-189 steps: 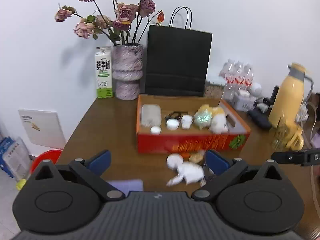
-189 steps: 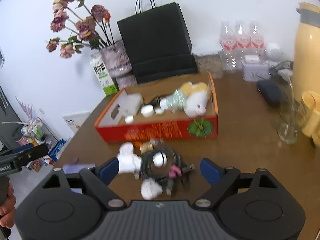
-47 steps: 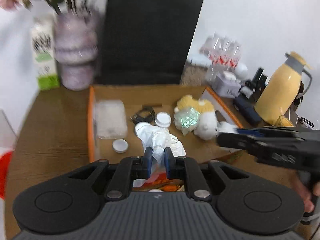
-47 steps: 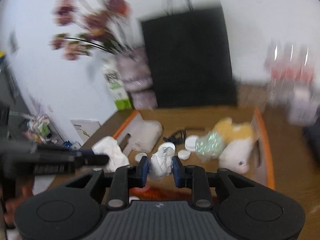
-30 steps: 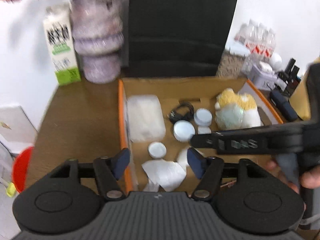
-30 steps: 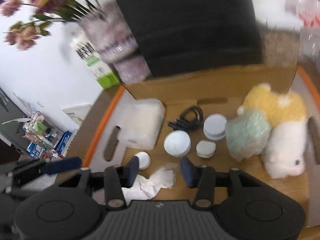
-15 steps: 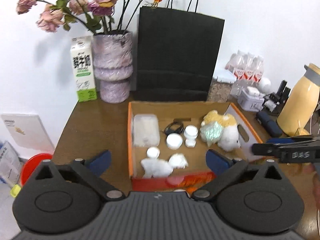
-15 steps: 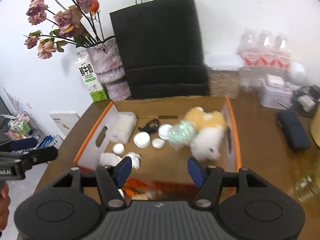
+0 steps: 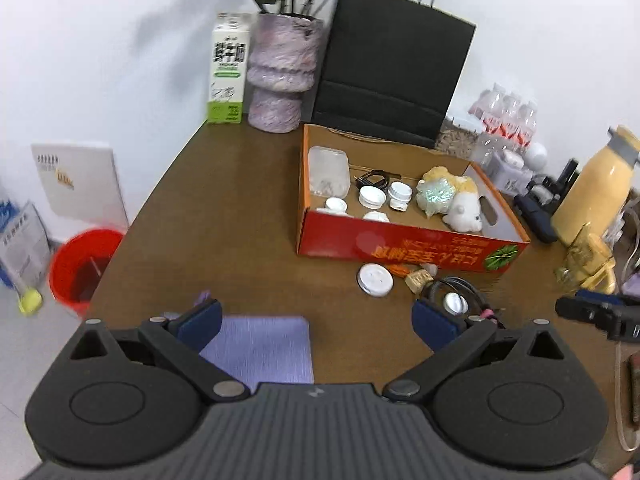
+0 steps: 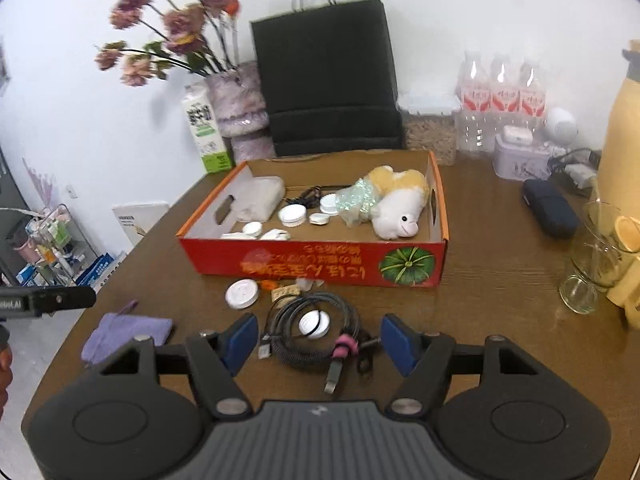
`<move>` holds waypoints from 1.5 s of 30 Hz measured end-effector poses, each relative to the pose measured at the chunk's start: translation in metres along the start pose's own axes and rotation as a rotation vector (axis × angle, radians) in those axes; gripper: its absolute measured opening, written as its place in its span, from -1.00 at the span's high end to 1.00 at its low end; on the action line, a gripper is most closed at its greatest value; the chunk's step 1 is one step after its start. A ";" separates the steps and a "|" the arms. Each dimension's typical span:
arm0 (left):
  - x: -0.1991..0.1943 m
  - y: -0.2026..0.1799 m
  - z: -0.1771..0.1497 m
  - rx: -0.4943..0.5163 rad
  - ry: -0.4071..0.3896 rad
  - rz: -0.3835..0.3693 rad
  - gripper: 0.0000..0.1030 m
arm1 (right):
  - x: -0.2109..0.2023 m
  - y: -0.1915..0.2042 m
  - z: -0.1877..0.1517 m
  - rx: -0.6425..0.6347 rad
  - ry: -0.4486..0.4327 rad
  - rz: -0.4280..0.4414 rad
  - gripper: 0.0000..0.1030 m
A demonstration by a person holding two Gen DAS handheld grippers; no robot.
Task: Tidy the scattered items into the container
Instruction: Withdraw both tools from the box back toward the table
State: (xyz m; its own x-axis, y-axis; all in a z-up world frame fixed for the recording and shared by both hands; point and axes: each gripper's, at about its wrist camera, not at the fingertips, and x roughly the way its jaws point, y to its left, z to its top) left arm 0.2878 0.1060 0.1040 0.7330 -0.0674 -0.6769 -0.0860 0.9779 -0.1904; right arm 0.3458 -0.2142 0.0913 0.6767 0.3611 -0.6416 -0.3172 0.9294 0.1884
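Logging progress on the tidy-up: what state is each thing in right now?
Red box: open-topped, part filled.
Coiled cable: on table, outside box.
White lid: on table, outside box.
Purple cloth: on table, outside box.
Left hand-held gripper: open, empty.
Right hand-held gripper: opening, empty.
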 end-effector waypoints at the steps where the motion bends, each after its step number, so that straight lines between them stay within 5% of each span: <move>1: -0.010 0.002 -0.007 0.004 -0.022 -0.023 -1.00 | -0.008 0.004 -0.008 -0.013 -0.020 0.005 -0.31; 9: -0.067 0.013 -0.084 -0.072 -0.207 -0.058 -1.00 | -0.036 0.017 -0.082 0.032 -0.051 0.011 -0.32; 14: -0.067 -0.008 -0.128 0.052 -0.233 0.076 -1.00 | -0.052 0.027 -0.125 0.050 -0.082 -0.019 -0.33; 16: -0.058 -0.019 -0.137 0.121 -0.187 0.053 -1.00 | -0.054 0.028 -0.140 0.056 -0.088 -0.028 -0.33; 21: -0.041 -0.019 -0.140 0.066 -0.107 -0.068 -1.00 | -0.040 0.029 -0.162 0.045 -0.080 -0.147 -0.32; 29: -0.035 -0.028 -0.155 0.171 -0.152 -0.127 -1.00 | -0.019 0.021 -0.162 0.043 -0.057 -0.136 -0.30; 35: -0.002 -0.043 -0.120 0.191 -0.093 -0.174 -0.99 | 0.000 0.009 -0.147 0.053 -0.064 -0.147 -0.28; 41: 0.057 -0.056 -0.059 0.195 -0.096 -0.266 -0.18 | 0.025 0.003 -0.114 0.014 -0.097 -0.137 -0.14; 42: 0.074 -0.059 -0.048 0.181 -0.060 -0.268 0.08 | 0.031 0.002 -0.107 0.005 -0.106 -0.139 -0.13; 45: 0.111 -0.070 -0.027 0.184 0.007 -0.253 0.35 | 0.051 -0.003 -0.087 -0.001 -0.112 -0.144 -0.07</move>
State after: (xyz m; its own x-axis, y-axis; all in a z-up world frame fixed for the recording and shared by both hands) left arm 0.3564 0.0244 0.0229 0.7107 -0.3141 -0.6295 0.2229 0.9492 -0.2220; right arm 0.3234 -0.2048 -0.0062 0.7849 0.2307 -0.5751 -0.2124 0.9720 0.1001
